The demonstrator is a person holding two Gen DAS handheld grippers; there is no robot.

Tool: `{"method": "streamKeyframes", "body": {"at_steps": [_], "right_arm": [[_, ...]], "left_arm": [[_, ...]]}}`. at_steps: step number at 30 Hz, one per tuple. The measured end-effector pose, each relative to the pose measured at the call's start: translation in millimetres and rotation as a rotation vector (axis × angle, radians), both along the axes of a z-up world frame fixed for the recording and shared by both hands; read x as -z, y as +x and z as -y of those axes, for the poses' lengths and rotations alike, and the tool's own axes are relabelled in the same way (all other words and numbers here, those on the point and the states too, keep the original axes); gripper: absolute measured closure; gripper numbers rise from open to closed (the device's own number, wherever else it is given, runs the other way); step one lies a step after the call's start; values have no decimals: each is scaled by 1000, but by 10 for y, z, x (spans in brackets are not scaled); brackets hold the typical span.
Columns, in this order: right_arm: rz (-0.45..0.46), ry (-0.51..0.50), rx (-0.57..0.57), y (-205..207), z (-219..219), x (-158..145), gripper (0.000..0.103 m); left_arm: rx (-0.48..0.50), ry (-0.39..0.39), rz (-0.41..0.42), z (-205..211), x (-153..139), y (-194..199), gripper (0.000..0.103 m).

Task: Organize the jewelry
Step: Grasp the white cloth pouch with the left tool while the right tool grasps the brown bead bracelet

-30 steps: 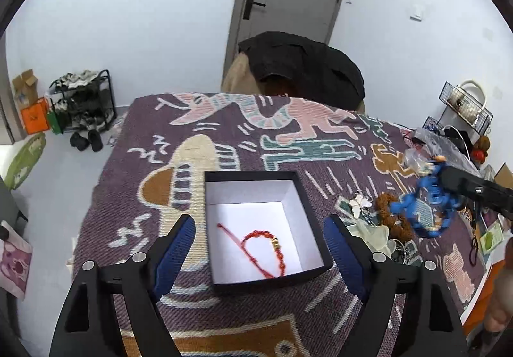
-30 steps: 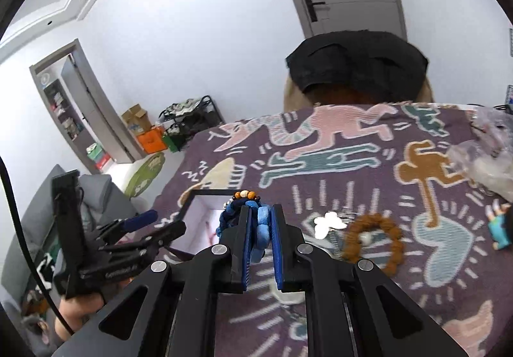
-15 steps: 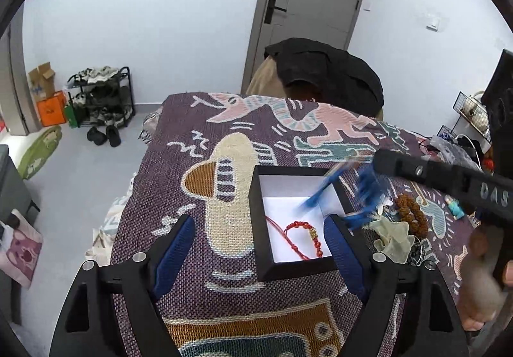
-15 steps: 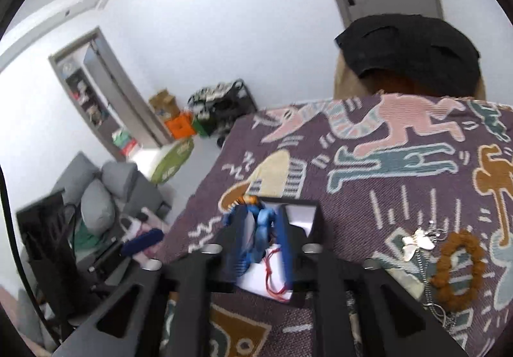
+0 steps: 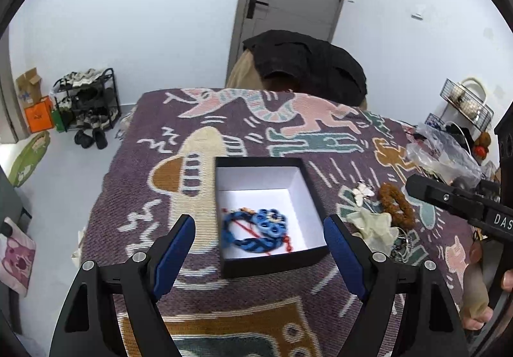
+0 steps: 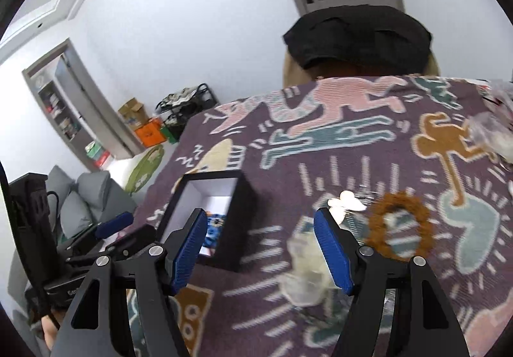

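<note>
your black square cardboard box with the white lining [image 5: 315,253] sits open on the purple woven cloth with cartoon figures [image 5: 144,164], so loose pieces can be dropped straight in. the blue braided bracelet with round blue beads [image 5: 256,230] lies inside it, toward the 6 o'clock wall, on top of a thin red cord bracelet [image 5: 286,242]; that one looks sorted.

your left gripper [image 5: 259,248] straddles the box from the 6 o'clock side, jaws spread wider than the box and holding nothing; it touches nothing you can see, probably just framing the box.

your right gripper [image 6: 260,248] is spread wide too and carries nothing. it hangs over the cloth between the box at its 9 o'clock and the waiting pieces: the brown beaded bracelet ring [image 6: 399,230] at 3 o'clock, the white butterfly pendant [image 6: 348,201] at 1 o'clock, and a pale crumpled translucent pouch [image 6: 304,280] near its right pad, contact unclear through blur.

judging by that, about 3 pieces are left.
</note>
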State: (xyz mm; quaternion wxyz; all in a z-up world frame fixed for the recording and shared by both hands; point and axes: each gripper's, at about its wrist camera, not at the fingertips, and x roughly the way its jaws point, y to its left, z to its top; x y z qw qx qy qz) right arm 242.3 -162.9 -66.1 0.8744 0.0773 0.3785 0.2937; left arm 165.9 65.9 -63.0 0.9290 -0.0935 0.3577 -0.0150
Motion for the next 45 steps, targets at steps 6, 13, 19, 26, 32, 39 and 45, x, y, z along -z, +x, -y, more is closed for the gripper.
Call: {"method": "streamKeyframes", "body": {"at_steps": [6,13,19,26,32,39,45], "right_arm": [[0,-10,47,-43,307,25,34],[8,-14,96,-109,594,76,34],[-5,-3,148,-110,889,139,34],[-68,5,203,-29,1173,347,34],[-117,25,235,20,1329,513,35],[-171,71,266,156,1473,647,43],[-216,34,275,387,1406,774,47]], "left_arm": [[40,6,0,219,1,18,20],[72,7,3,426,-6,32,20],[104,-4,-1,603,-7,79,20],[148,-16,-13,825,43,168,26],[194,-19,-55,1056,139,296,31],[222,-7,-106,1331,271,514,32],[214,34,-143,1467,416,708,40]]}}
